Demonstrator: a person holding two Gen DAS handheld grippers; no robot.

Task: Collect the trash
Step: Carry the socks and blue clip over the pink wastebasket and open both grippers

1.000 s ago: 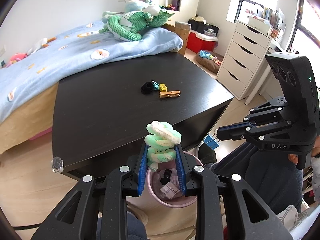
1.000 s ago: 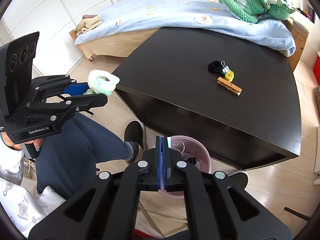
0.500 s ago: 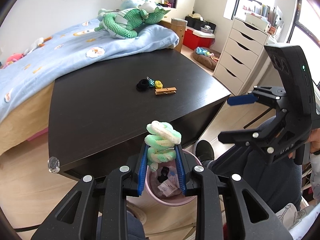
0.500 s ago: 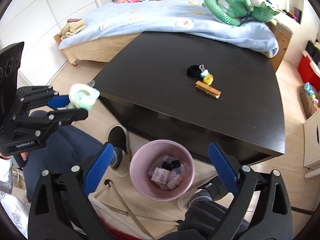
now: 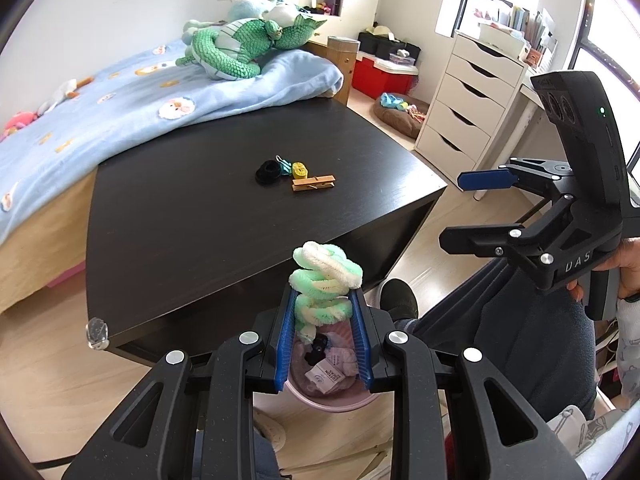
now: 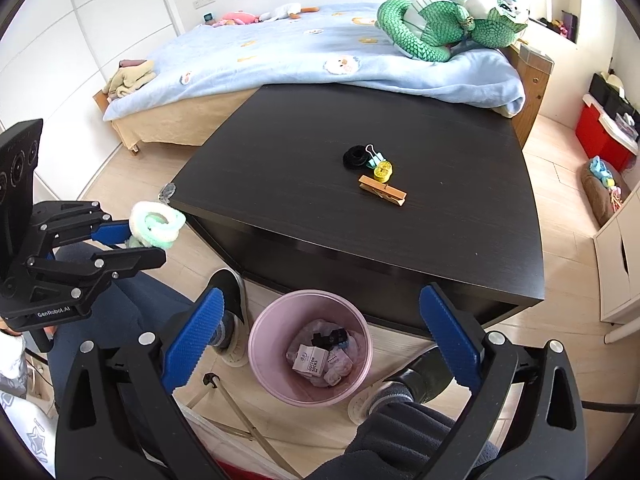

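Note:
My left gripper is shut on a twisted green-and-white fuzzy scrunchie, held above the pink trash bin. It also shows at the left of the right wrist view. My right gripper is wide open and empty, right above the pink bin, which holds paper scraps and a black clip. On the black table lie a black hair tie, a binder clip, a yellow roll and a wooden clothespin.
A bed with a blue blanket and a green plush dragon borders the table's far side. A white drawer chest stands at the right. The person's legs and shoes flank the bin.
My right gripper has opened from shut to wide open over the bin and has risen a little. My left gripper has kept hold of the scrunchie.

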